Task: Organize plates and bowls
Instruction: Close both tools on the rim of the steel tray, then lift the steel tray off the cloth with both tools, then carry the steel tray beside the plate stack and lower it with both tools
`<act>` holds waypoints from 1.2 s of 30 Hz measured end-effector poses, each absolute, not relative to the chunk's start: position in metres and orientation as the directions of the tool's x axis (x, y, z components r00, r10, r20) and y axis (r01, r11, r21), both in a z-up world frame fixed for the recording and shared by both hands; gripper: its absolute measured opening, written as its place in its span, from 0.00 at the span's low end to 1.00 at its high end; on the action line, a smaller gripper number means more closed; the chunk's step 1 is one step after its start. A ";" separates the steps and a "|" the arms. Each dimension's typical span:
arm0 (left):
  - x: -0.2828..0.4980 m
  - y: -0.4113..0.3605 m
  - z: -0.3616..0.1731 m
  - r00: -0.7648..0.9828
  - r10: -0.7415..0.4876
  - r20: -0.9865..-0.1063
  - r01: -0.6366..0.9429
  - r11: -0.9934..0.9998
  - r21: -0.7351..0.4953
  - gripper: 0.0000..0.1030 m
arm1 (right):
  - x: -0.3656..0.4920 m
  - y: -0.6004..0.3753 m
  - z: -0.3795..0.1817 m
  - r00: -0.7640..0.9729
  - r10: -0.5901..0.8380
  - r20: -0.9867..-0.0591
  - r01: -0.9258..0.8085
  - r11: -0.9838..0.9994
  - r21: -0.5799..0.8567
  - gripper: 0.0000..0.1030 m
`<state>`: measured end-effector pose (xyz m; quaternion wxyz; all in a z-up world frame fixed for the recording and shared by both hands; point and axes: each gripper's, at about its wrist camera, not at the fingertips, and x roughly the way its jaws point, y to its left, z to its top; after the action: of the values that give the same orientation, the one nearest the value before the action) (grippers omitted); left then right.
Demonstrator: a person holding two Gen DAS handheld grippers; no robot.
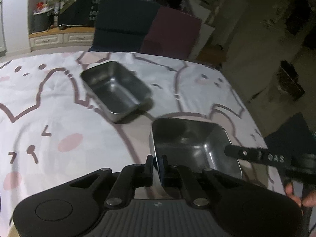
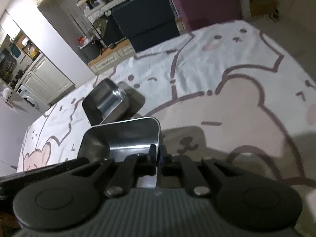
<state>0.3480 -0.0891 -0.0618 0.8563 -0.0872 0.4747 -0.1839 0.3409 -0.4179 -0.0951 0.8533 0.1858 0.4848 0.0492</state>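
Note:
Two rectangular steel bowls are in view on a cartoon-print tablecloth (image 1: 59,102). The far bowl (image 1: 116,90) sits empty on the cloth, also visible in the right wrist view (image 2: 106,100). My left gripper (image 1: 157,161) is shut on the left rim of the near bowl (image 1: 189,146). My right gripper (image 2: 159,154) is shut on the right rim of that same bowl (image 2: 122,138). In the left wrist view a right gripper finger (image 1: 246,154) reaches over the bowl's right corner. A shadow of the bowl falls on the cloth beside it.
The table ends just beyond the far bowl and close to the right of the near bowl (image 1: 252,118). A dark blue block (image 1: 122,25) and a maroon one (image 1: 173,31) stand past the far edge. A person's hand (image 1: 294,193) holds the right gripper.

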 end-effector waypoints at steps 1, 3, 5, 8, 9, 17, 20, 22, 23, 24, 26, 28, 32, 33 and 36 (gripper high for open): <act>0.342 -0.094 -0.059 0.479 -0.405 -0.779 0.246 0.913 -0.324 0.09 | 0.336 -0.422 -0.092 0.533 0.258 -0.806 0.094 0.928 0.360 0.04; 0.331 -0.103 -0.055 0.473 -0.412 -0.779 0.262 0.910 -0.322 0.10 | 0.327 -0.430 -0.086 0.542 0.244 -0.804 0.092 0.934 0.346 0.03; 0.321 -0.110 -0.055 0.459 -0.418 -0.784 0.269 0.906 -0.325 0.10 | 0.318 -0.439 -0.083 0.545 0.240 -0.803 0.090 0.936 0.341 0.03; 0.308 -0.120 -0.060 0.424 -0.420 -0.802 0.273 0.904 -0.329 0.10 | 0.303 -0.450 -0.078 0.538 0.231 -0.810 0.074 0.945 0.319 0.03; 0.304 -0.123 -0.062 0.414 -0.418 -0.809 0.277 0.904 -0.325 0.10 | 0.299 -0.453 -0.077 0.534 0.227 -0.815 0.066 0.949 0.308 0.03; 0.286 -0.136 -0.074 0.352 -0.400 -0.846 0.301 0.904 -0.302 0.10 | 0.275 -0.456 -0.078 0.479 0.194 -0.856 0.001 0.975 0.222 0.03; 0.283 -0.138 -0.080 0.335 -0.398 -0.854 0.298 0.904 -0.305 0.10 | 0.273 -0.456 -0.080 0.461 0.186 -0.868 -0.013 0.979 0.203 0.03; 0.283 -0.140 -0.083 0.324 -0.397 -0.858 0.296 0.905 -0.307 0.10 | 0.273 -0.455 -0.083 0.447 0.180 -0.876 -0.018 0.981 0.192 0.03; 0.283 -0.141 -0.085 0.320 -0.395 -0.861 0.298 0.905 -0.304 0.10 | 0.272 -0.454 -0.084 0.442 0.176 -0.880 -0.020 0.982 0.187 0.03; 0.283 -0.142 -0.087 0.316 -0.393 -0.863 0.299 0.905 -0.303 0.10 | 0.273 -0.454 -0.085 0.435 0.172 -0.884 -0.023 0.983 0.181 0.03; 0.285 -0.143 -0.089 0.308 -0.392 -0.867 0.299 0.905 -0.303 0.10 | 0.273 -0.453 -0.088 0.426 0.167 -0.889 -0.023 0.985 0.174 0.03; 0.287 -0.144 -0.092 0.298 -0.391 -0.871 0.297 0.905 -0.304 0.10 | 0.273 -0.454 -0.090 0.417 0.159 -0.895 -0.023 0.986 0.165 0.03; 0.289 -0.148 -0.098 0.275 -0.388 -0.880 0.295 0.905 -0.307 0.10 | 0.274 -0.454 -0.094 0.393 0.143 -0.908 -0.028 0.989 0.144 0.03; 0.290 -0.149 -0.099 0.271 -0.388 -0.881 0.296 0.904 -0.307 0.10 | 0.275 -0.454 -0.095 0.389 0.140 -0.911 -0.029 0.990 0.140 0.03; 0.291 -0.152 -0.102 0.262 -0.387 -0.884 0.301 0.903 -0.306 0.10 | 0.275 -0.455 -0.098 0.382 0.133 -0.915 -0.028 0.991 0.133 0.03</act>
<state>0.2908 -0.1519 -0.1016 0.7934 -0.0379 0.5675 -0.2170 0.2748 -0.4548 -0.0975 0.8298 0.0475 0.5539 0.0485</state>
